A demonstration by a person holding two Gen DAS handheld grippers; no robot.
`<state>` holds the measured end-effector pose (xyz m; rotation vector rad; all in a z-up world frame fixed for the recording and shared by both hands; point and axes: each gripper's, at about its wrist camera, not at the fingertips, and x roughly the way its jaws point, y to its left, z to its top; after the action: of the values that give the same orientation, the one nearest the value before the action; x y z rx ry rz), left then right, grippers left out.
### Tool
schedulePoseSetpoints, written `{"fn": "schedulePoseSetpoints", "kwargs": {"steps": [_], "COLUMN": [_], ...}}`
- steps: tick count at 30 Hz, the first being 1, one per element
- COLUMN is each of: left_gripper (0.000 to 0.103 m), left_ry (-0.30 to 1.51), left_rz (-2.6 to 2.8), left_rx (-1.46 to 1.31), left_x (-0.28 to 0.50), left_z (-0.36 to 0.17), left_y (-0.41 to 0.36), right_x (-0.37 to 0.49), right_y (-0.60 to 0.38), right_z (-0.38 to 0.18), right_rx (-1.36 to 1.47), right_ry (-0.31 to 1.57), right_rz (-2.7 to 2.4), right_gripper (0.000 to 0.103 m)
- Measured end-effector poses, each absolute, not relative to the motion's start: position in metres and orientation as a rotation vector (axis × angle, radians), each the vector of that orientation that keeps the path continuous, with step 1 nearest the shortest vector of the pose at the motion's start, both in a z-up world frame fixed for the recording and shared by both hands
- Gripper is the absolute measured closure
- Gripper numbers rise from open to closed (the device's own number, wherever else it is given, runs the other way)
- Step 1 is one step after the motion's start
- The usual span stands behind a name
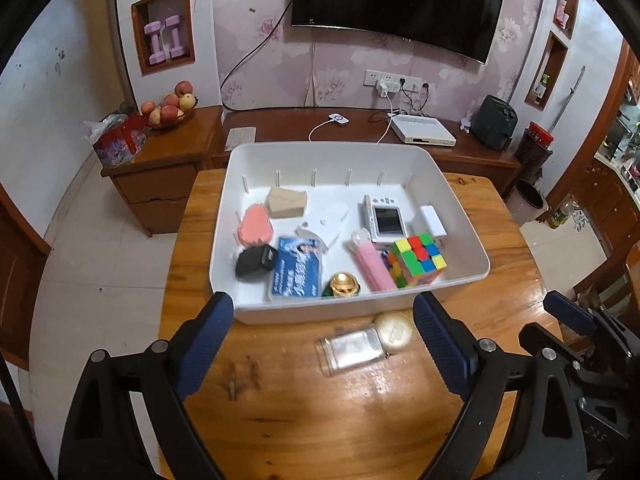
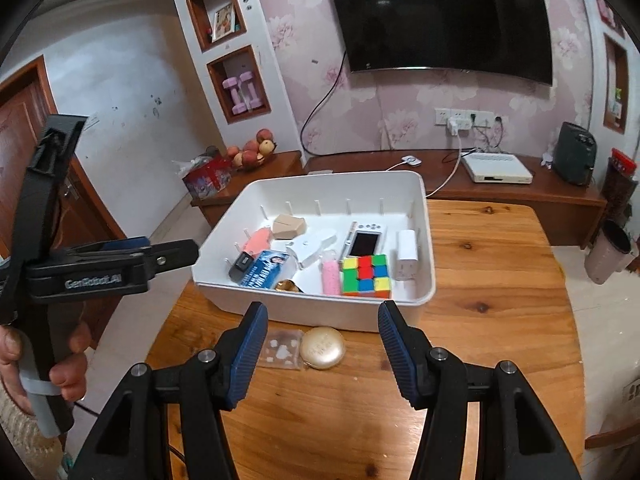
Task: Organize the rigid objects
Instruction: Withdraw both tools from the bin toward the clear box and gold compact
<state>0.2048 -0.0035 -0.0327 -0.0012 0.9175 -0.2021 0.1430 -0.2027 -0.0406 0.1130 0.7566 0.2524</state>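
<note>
On the wooden table (image 1: 500, 280), a white bin (image 1: 460, 216) is sitting at the far side, already holding most of the clutter: a colour cube (image 1: 418, 260), a blue card (image 1: 298, 272), a handheld game console (image 1: 384, 220) and other small pieces. Two things are lying outside it, just in front of its near wall: a clear flat packet (image 1: 350, 350) and, touching its right edge, a round gold compact (image 1: 394, 328).

Both are resting ahead of and below the left gripper (image 1: 324, 340), framed between its blue pads, with the packet's long axis running across the gap from side to side. The right gripper (image 2: 322, 352) is looking at the same pair, the compact sitting nearer its centre line. By my reading, the left hand is better placed for the packet and the right for the compact.

Both grippers are tilting downward toward the table. The left one is standing wide and empty; the right one is standing moderately open, also gripping nothing. A person's hand (image 2: 60, 364) is wrapping the left gripper's handle at the left edge of the right wrist view.
</note>
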Motion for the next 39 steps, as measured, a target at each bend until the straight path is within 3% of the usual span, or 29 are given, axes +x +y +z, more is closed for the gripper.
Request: {"fn": "schedulePoseSetpoints", "kwargs": {"steps": [21, 29, 39], "left_gripper": [0.01, 0.003, 0.003], "left_ry": [1.029, 1.049, 1.101], "left_rz": [-0.017, -0.013, -0.033], "left_rx": [0.023, -0.027, -0.106], "left_x": [0.208, 0.217, 0.223], "left_z": [-0.159, -0.175, -0.185], "left_y": [-0.048, -0.041, -0.036], "right_x": [0.143, 0.142, 0.143], "right_y": [-0.244, -0.234, -0.23], "right_z": [-0.149, -0.158, -0.163], "right_rx": [0.223, 0.176, 0.157], "right_ry": [0.909, 0.917, 0.924], "right_rz": [0.134, 0.141, 0.14], "right_gripper": [0.045, 0.045, 0.045]}}
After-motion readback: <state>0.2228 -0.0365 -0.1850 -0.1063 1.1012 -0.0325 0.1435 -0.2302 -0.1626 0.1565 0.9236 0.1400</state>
